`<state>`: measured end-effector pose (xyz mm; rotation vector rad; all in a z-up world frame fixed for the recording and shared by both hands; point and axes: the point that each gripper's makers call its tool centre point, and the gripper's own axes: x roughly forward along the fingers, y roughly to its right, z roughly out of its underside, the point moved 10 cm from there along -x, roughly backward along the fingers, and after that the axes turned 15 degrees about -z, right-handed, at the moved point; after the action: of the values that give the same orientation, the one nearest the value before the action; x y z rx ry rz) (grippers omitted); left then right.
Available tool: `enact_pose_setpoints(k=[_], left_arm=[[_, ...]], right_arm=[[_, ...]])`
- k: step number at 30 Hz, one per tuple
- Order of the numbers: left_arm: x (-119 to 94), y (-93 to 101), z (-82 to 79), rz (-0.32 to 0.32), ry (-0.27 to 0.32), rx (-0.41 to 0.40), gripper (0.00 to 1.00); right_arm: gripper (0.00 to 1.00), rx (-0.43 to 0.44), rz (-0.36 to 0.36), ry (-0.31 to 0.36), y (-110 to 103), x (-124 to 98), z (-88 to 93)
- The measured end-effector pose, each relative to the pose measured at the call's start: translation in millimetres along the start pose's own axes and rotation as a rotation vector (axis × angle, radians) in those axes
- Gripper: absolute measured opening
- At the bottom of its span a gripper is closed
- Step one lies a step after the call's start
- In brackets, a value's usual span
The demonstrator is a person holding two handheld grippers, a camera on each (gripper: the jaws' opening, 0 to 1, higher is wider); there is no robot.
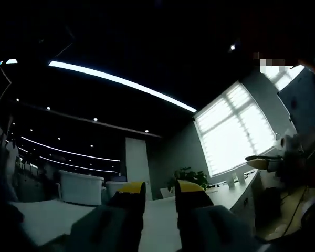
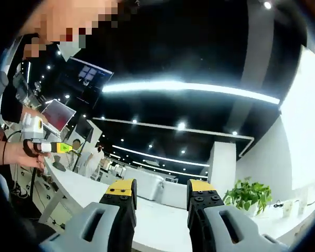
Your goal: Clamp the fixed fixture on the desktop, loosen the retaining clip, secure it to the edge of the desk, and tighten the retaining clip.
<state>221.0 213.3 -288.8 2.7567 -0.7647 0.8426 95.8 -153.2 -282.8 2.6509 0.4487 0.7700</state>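
Ahead of my left gripper (image 1: 160,191) and right gripper (image 2: 161,190), both parted and empty, lies a bare white desk (image 2: 163,215). I can't locate the fixture; descending blind risks clamping nothing.

I see a dark ceiling (image 2: 199,47) with long light strips (image 1: 121,81) and small spotlights. A bright blinded window (image 1: 233,128) stands beside a potted plant (image 2: 247,195). White benches (image 2: 163,215) extend below.
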Motion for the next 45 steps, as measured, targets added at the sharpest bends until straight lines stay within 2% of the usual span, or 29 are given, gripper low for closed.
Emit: enact_pose_setpoints(k=[5,14,25,33,38,45], left_arm=[[-1,-3.0,-5.0,-0.008,0.015,0.020,0.27],[-2,-0.3,-9.8,-0.020,0.035,0.027,0.27],[-2,3.0,-8.3,-0.021,0.032,0.028,0.27],[-5,1.4,-9.2,-0.029,0.029,0.037,0.27],[-15,-6.3,-20.0,-0.039,0.026,0.067,0.27],[-42,-28.0,-42.1,-0.112,0.040,0.081,0.27]], right_arm=[[0.37,-0.031,0.021,0.015,6,-4,-4.9],[0.37,0.012,0.066,0.021,12,-15,-1.2],[0.37,0.013,0.069,0.001,13,-17,4.6],[0.37,-0.011,0.064,0.001,11,-16,0.2],[0.37,-0.021,0.066,-0.028,11,-27,-3.3],[0.37,-0.066,0.116,-0.082,15,-59,-17.8]])
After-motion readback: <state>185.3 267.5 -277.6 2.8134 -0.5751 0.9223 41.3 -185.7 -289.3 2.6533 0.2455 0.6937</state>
